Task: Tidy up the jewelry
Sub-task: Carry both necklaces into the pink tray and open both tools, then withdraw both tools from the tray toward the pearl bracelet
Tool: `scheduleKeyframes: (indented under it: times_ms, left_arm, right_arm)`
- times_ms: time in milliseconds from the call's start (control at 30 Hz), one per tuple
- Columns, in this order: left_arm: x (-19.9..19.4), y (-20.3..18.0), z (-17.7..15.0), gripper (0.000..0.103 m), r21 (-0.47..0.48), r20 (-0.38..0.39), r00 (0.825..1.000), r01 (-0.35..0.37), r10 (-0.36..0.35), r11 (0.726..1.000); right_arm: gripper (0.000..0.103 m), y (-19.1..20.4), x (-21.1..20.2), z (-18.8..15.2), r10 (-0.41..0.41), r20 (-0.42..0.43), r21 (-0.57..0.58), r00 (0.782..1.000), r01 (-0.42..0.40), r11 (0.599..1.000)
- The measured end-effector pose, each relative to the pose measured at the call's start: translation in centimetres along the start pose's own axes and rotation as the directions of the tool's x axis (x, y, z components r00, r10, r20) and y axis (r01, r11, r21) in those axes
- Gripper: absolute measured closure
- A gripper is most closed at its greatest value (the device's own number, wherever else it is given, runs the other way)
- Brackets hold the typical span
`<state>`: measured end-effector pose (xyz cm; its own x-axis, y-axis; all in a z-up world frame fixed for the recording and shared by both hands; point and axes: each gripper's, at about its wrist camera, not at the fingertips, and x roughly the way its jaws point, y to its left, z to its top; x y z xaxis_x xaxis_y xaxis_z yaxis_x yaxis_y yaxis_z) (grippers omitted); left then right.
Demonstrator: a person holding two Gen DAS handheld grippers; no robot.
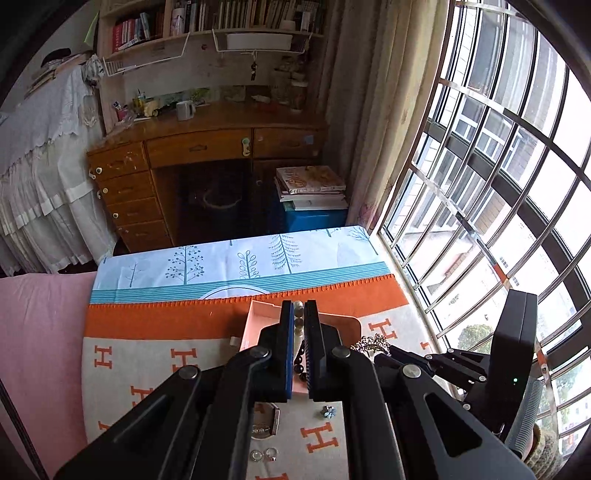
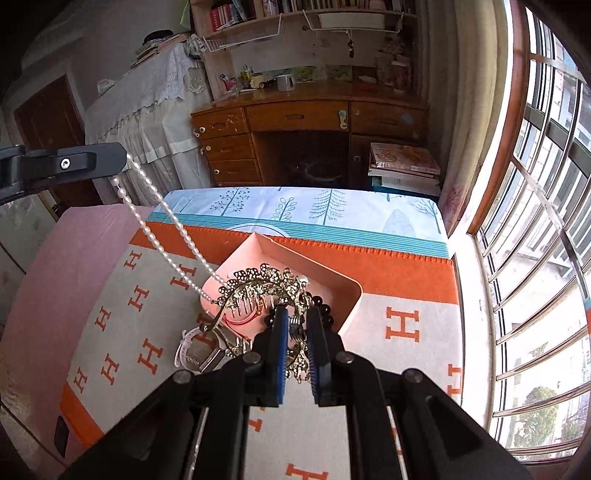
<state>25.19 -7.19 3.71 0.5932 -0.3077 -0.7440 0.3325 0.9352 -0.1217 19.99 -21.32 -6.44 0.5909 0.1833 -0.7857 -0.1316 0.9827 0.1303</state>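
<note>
Both tools are clamped: left tool [image 2: 123, 162] on a pearl strand [image 2: 173, 236] trailing to the pink tray [image 2: 347, 288], right tool [image 2: 297, 332] on a gilt hair comb [image 2: 258, 284] above it. Snagging is judged likely where strand and comb meet; beads could be dragged out.

Home bedroom/study. Wooden desk [image 1: 207, 147] with drawers against the far wall, bookshelves [image 1: 221, 18] packed above it, white mug [image 1: 184, 110] on the desktop. Lace-covered furniture [image 1: 44, 147] at left, curtain [image 1: 369, 110] and barred window [image 1: 498, 166] at right. Stack of books [image 1: 310, 186] on the floor (on a blue box). Patterned cloths [image 2: 406, 321] over the work surface.
</note>
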Motion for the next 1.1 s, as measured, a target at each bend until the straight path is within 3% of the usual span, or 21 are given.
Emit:
scheduleKeyframes:
  times_ms: [300,433,500,567,633,800,1100]
  left_arm:
    - [8.9,0.7,-0.7,0.1,0.002,-0.111,0.991,-0.075,0.075,0.997]
    - [12.3,1.4,-1.8,0.098,0.005,-0.163,0.984,-0.065,0.065,0.998]
    - [13.2,1.6,-2.5,0.089,0.014,-0.179,0.981,-0.072,0.074,0.997]
    - [13.7,1.7,-3.2,0.059,0.022,-0.186,0.979,-0.082,0.085,0.996]
    - [13.7,2.0,-3.8,0.041,0.021,-0.179,0.979,-0.092,0.094,0.996]
    - [13.0,2.6,-5.1,0.039,0.03,-0.194,0.975,-0.101,0.105,0.994]
    - [9.8,4.6,-7.7,0.035,0.008,-0.213,0.968,-0.133,0.131,0.991]
  right_arm:
    - [0.093,-1.0,6.3,1.1,0.041,-0.075,0.084,0.996,-0.035,0.996]
    - [0.093,-1.0,8.3,0.9,0.04,-0.11,0.092,0.993,-0.03,0.995]
    - [0.093,-1.3,9.4,0.7,0.039,-0.141,0.099,0.989,-0.025,0.995]
    - [0.093,-1.5,9.7,0.6,0.039,-0.151,0.102,0.988,-0.024,0.994]
    - [0.092,-1.8,10.4,0.5,0.043,-0.177,0.114,0.983,-0.023,0.993]
    - [0.086,-2.7,11.1,-0.1,0.036,-0.207,0.143,0.978,-0.006,0.99]
    - [0.086,-2.4,8.2,-0.8,0.063,-0.162,0.149,0.985,-0.038,0.988]
